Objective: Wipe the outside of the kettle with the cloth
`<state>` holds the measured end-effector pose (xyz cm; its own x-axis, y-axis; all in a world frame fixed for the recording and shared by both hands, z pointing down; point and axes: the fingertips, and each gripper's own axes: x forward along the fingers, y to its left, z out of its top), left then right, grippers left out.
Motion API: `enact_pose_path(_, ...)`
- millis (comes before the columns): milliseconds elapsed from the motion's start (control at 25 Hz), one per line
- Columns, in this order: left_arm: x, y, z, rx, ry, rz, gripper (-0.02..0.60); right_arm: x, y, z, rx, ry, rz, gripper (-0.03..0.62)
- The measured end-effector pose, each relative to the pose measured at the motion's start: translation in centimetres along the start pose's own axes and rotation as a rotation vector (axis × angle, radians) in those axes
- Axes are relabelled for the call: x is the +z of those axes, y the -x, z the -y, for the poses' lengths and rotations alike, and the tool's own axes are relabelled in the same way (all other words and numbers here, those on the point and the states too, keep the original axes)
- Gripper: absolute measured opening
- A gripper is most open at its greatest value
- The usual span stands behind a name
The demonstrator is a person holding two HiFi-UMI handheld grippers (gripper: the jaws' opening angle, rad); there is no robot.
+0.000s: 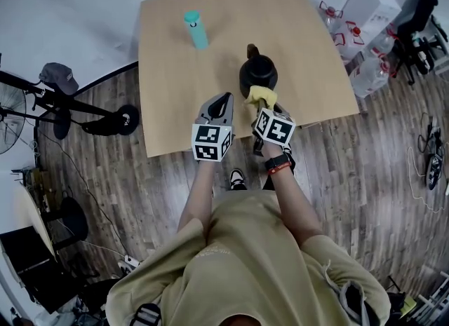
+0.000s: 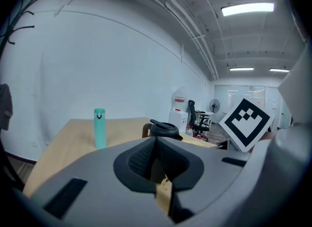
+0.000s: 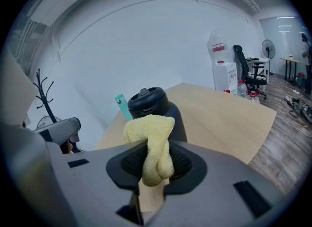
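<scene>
A black kettle (image 1: 257, 72) stands on the wooden table (image 1: 182, 72), near its front edge; it also shows in the right gripper view as kettle (image 3: 156, 106) and in the left gripper view as kettle (image 2: 163, 129). My right gripper (image 1: 261, 100) is shut on a yellow cloth (image 1: 260, 96), and the cloth (image 3: 150, 145) bulges out just short of the kettle's near side. To the kettle's left, over the table's front edge, my left gripper (image 1: 223, 102) is shut with nothing between its jaws.
A teal bottle (image 1: 196, 29) stands upright farther back on the table, left of the kettle. Beyond the table's right side are water jugs (image 1: 368, 72), a white dispenser (image 1: 365, 5) and an office chair (image 1: 417, 16). A fan base (image 1: 105, 118) lies on the floor at left.
</scene>
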<state>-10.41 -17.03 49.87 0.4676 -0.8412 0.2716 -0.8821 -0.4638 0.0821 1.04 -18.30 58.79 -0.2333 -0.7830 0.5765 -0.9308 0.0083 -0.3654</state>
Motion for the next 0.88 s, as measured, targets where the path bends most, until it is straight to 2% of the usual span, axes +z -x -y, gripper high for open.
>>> enact_pose_path(560,0.0,-2.2,3.5,-0.057,-0.025,-0.024,0.023,2.2,0.6,6.4,-0.111,-0.042,0.025,0.094)
enact_pose_path(880,0.1,-3.9,4.6,-0.047,-0.028,-0.039,0.023,4.8,-1.5,9.4,-0.115,0.066,0.035,0.094)
